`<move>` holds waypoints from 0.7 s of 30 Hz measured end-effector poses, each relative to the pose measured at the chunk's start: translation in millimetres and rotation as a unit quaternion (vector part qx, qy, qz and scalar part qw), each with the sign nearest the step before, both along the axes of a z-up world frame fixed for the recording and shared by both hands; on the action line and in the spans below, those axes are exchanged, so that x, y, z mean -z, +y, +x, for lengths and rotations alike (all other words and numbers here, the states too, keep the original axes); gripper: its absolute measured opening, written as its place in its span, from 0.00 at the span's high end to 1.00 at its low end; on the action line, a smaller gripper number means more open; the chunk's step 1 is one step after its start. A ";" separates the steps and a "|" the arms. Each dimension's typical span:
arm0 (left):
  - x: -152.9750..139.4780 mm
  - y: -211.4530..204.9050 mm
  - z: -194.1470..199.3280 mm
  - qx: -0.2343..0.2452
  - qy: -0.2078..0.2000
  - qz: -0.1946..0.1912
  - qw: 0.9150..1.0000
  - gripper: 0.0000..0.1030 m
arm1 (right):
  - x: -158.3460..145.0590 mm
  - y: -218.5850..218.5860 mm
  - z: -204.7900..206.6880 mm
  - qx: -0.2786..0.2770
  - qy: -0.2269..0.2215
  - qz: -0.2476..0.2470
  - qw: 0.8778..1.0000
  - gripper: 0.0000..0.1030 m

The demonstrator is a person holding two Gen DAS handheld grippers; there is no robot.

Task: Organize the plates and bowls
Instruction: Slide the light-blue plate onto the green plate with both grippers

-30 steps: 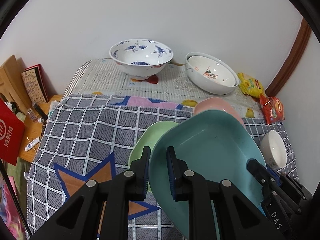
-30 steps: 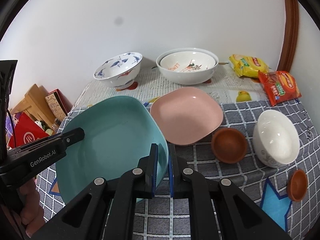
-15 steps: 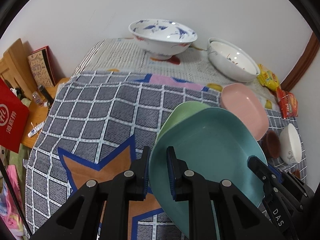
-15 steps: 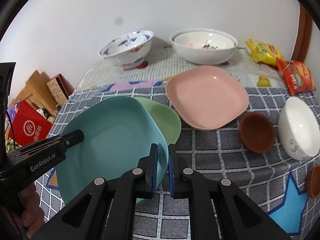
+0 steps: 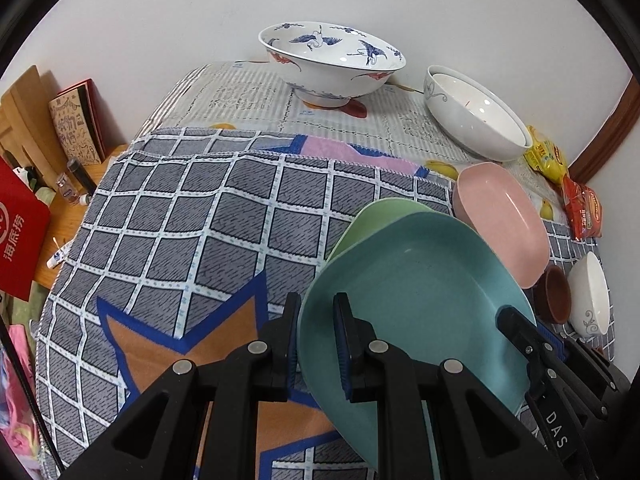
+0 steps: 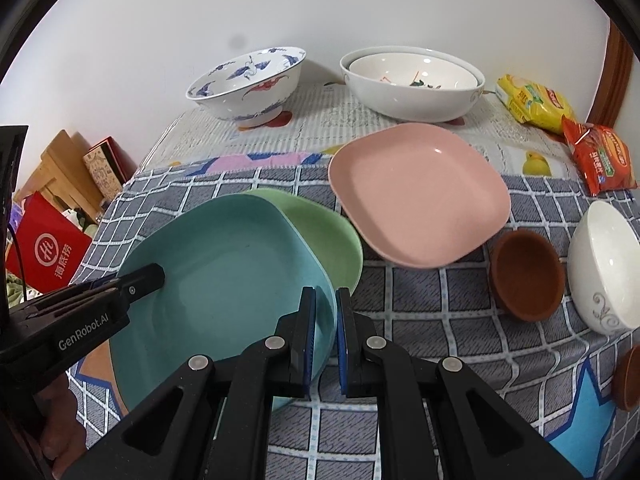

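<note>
A teal plate (image 5: 408,288) hangs tilted just above the checked cloth, held at two sides. My left gripper (image 5: 316,304) is shut on its left rim, and my right gripper (image 6: 325,300) is shut on its right rim. Under the plate's far edge lies a green plate (image 6: 324,232), half covered by it. A pink plate (image 6: 416,200) rests on the cloth to the right, apart from both. Whether the teal plate touches the green one I cannot tell.
A blue-and-white bowl (image 6: 248,84) and nested white bowls (image 6: 412,84) stand at the back by the wall. A brown bowl (image 6: 524,276), a small white bowl (image 6: 604,268) and another brown bowl (image 6: 628,376) sit right. Snack packets (image 6: 536,104) lie at the far right.
Both grippers have sunk with the teal plate toward the cloth and over the green plate. The green plate's far edge now shows beyond the teal rim.
</note>
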State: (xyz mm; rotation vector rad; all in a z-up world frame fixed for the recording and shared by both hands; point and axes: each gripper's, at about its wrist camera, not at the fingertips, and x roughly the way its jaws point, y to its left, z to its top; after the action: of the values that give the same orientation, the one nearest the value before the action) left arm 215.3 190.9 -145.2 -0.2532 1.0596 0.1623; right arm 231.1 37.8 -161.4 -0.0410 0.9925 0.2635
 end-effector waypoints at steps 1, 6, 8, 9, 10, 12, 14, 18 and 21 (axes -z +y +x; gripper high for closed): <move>0.6 0.4 1.6 0.000 0.000 -0.001 1.000 0.85 | -0.2 -0.3 1.6 0.000 0.000 0.000 1.000 0.91; 6.1 -0.6 8.1 0.000 0.005 -0.001 1.000 0.85 | 4.4 -0.2 9.4 0.001 0.003 -0.003 1.000 0.91; 9.2 -1.1 9.9 0.001 0.007 -0.001 1.000 0.85 | 8.1 0.2 10.6 0.002 0.006 -0.005 1.000 0.90; 10.8 -0.9 10.7 0.001 0.008 -0.002 1.000 0.85 | 9.6 0.6 11.2 0.002 0.007 -0.006 1.000 0.90; 11.7 -0.9 11.1 0.001 0.009 -0.002 1.000 0.85 | 10.4 0.9 11.5 0.002 0.006 -0.006 1.000 0.90; 13.7 -0.7 11.7 0.001 0.010 -0.004 1.000 0.85 | 10.5 1.3 12.1 0.001 0.002 -0.007 1.000 0.90; 14.8 -0.7 12.1 0.001 0.010 -0.005 1.000 0.85 | 10.8 2.0 12.4 0.000 0.001 -0.010 1.000 0.90; 15.6 -0.4 13.7 0.002 0.010 -0.005 1.000 0.85 | 12.0 3.2 13.5 0.003 -0.001 -0.012 1.000 0.89; 16.2 -0.3 14.3 0.002 0.010 -0.006 1.000 0.85 | 12.4 4.5 14.3 0.002 -0.003 -0.017 1.000 0.88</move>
State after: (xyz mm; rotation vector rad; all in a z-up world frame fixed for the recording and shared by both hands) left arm 229.6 190.6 -161.4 -0.2610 1.0815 0.1554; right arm 245.4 42.3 -173.8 -0.0695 0.9902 0.2424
